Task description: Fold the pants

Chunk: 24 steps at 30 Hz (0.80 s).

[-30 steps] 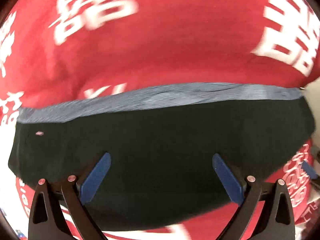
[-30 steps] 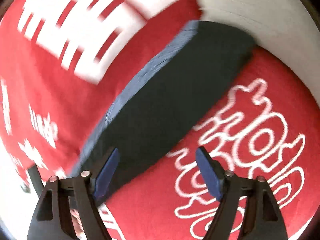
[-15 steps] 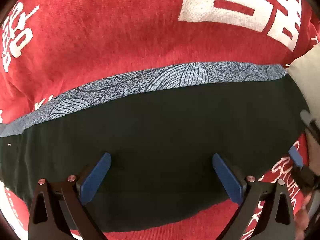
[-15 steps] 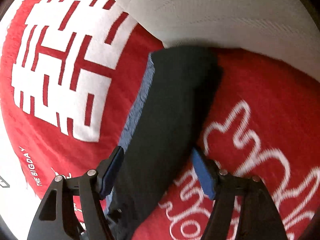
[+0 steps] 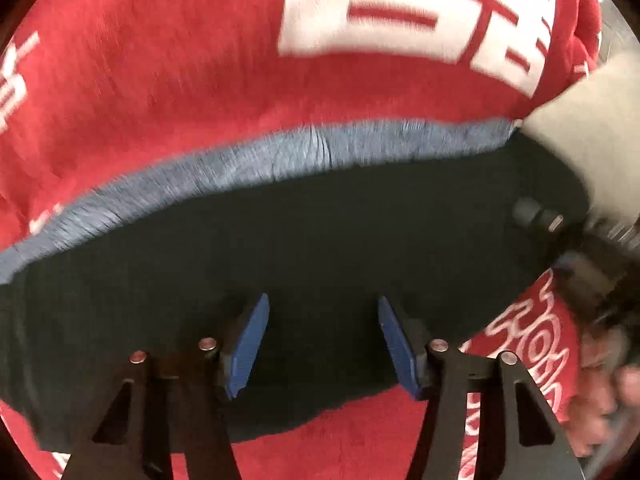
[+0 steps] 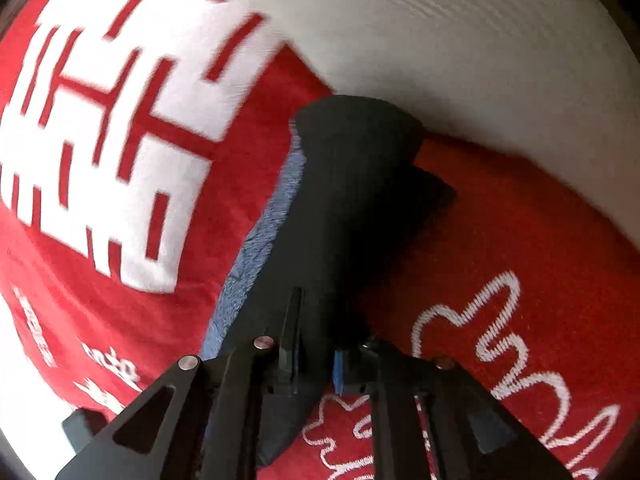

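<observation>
The dark pants [image 5: 320, 240] with a blue patterned band [image 5: 280, 156] lie across a red blanket [image 5: 180, 60]. My left gripper [image 5: 322, 340] is part open, its blue pads over the near edge of the pants with dark cloth between them. My right gripper [image 6: 316, 364] is shut on the end of the pants [image 6: 340, 200], which bunch up between its fingers. The right gripper also shows at the right edge of the left wrist view [image 5: 576, 248].
The red blanket [image 6: 520, 240] has large white characters [image 6: 100, 140] and white outline print. A pale grey cushion [image 6: 460, 48] lies right behind the far end of the pants, and shows at the right in the left wrist view [image 5: 592, 120].
My right gripper has closed on the end of the pants. My left gripper's fingers have come closer together over the near edge. Both views shifted slightly.
</observation>
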Motion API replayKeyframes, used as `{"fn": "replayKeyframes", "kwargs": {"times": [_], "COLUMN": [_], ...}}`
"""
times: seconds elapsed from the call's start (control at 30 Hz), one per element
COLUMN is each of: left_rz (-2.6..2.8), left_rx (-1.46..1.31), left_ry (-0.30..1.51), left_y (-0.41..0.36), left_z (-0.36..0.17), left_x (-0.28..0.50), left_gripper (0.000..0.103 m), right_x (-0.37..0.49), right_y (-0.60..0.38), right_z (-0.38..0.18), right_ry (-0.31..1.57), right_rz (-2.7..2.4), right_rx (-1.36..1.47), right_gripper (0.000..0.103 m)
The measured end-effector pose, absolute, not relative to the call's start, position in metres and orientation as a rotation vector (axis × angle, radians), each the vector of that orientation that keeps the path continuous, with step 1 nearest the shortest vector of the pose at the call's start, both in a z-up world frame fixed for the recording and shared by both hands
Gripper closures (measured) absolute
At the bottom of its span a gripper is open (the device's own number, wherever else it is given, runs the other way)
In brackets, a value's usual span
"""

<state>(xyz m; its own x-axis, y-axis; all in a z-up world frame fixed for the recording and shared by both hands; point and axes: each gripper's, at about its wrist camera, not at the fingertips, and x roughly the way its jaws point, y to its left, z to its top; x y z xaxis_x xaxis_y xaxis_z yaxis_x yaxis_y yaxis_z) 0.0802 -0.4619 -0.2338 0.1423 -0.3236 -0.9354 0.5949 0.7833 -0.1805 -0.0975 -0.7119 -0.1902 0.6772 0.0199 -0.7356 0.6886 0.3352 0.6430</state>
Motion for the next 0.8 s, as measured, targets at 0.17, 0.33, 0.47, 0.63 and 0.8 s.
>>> {"fn": "replayKeyframes", "kwargs": {"times": [0.17, 0.33, 0.47, 0.63, 0.8], "left_rz": [-0.708, -0.741, -0.782, -0.721, -0.595], "left_rx": [0.242, 0.254, 0.212, 0.128, 0.146], "left_ry": [1.165, 1.126, 1.17, 1.186, 1.182], "left_y": [-0.455, -0.452, -0.429, -0.361, -0.276], "left_z": [-0.235, -0.236, -0.225, -0.197, -0.18], "left_x": [0.061, 0.052, 0.063, 0.086, 0.103], "left_gripper": [0.043, 0.043, 0.043, 0.043, 0.043], "right_x": [-0.072, -0.044, -0.026, -0.006, 0.019], "right_y": [-0.681, -0.639, -0.602, -0.549, -0.475], "right_z": [-0.144, -0.107, -0.089, -0.068, -0.081], "right_ry": [0.758, 0.797, 0.824, 0.843, 0.904], "right_rz": [-0.431, -0.352, -0.302, -0.255, -0.226], "right_rx": [0.897, 0.666, 0.504, 0.318, 0.123], "right_gripper": [0.092, 0.092, 0.092, 0.092, 0.092]}}
